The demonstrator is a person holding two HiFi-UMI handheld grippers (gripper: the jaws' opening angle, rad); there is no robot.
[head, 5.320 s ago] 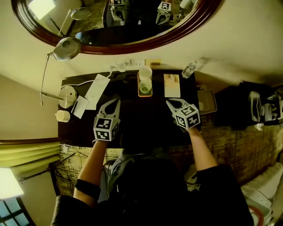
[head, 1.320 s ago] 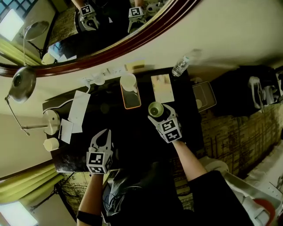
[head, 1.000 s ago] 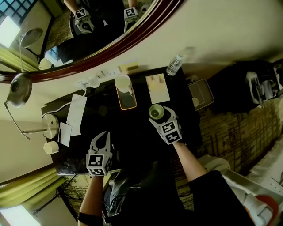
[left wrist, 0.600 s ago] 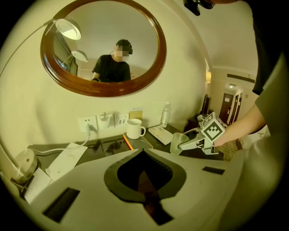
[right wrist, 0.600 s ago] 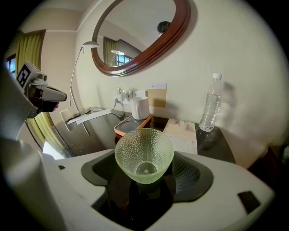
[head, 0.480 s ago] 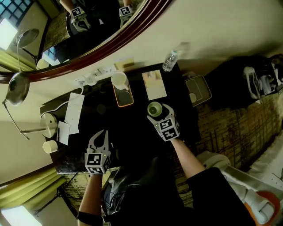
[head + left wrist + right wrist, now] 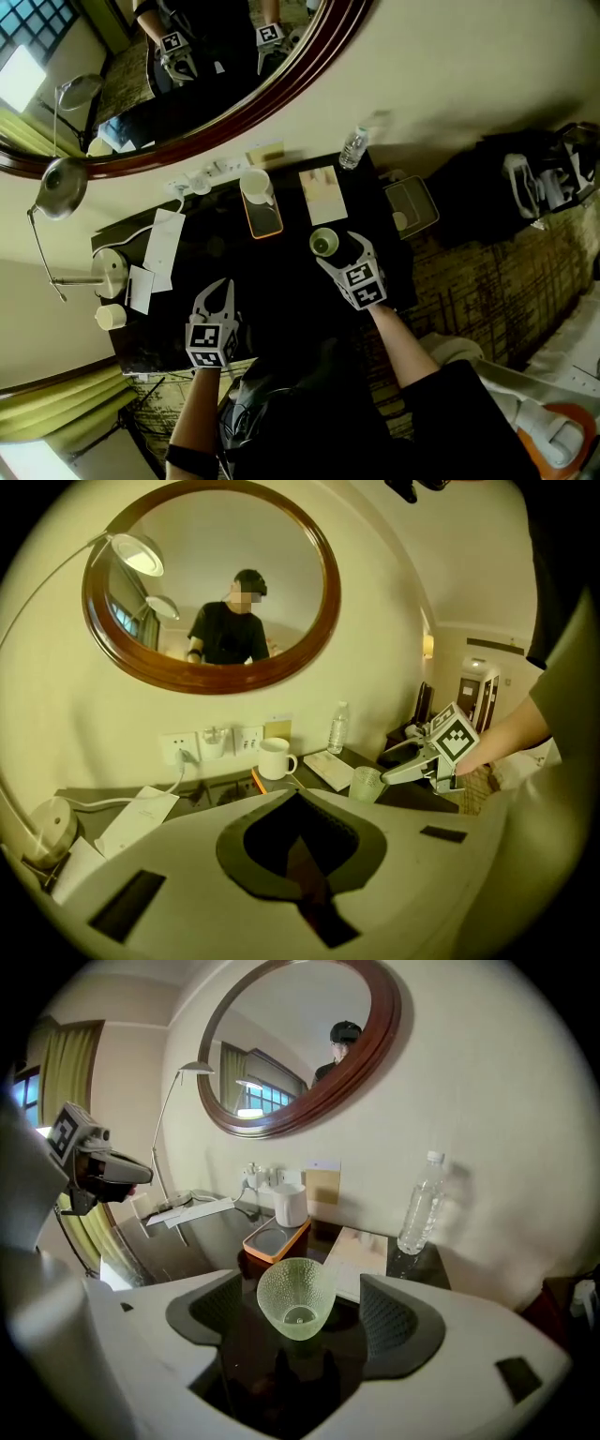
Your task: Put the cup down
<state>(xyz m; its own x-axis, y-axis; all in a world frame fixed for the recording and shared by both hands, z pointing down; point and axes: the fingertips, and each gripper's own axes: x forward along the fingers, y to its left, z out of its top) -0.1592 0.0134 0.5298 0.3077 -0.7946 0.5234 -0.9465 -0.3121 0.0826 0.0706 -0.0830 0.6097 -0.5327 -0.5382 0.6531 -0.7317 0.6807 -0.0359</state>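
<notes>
A green textured glass cup [image 7: 296, 1309] stands upright on the dark table [image 7: 281, 272], right of the orange tray. My right gripper [image 7: 336, 251] is around it. Its jaws have just been opening, and a gap shows on each side of the cup [image 7: 325, 244], so the pads do not press it. The left gripper view shows the cup [image 7: 366, 783] at the tips of the right gripper [image 7: 392, 774]. My left gripper [image 7: 220, 289] hovers over the table's near left part, shut and empty, its jaws [image 7: 298, 797] closed together.
A white mug [image 7: 255, 186] stands on the orange tray [image 7: 267, 225] at the back. A booklet [image 7: 322, 192] and a water bottle [image 7: 352, 148] lie right of it. Papers [image 7: 161, 248], a lamp base [image 7: 111, 272] and a small cup [image 7: 110, 316] fill the left end. A round mirror [image 7: 187, 84] hangs above.
The cup has come off the orange tray and now stands on the table to its right. In the last second the right gripper's jaws spread off it and the gripper lifted slightly.
</notes>
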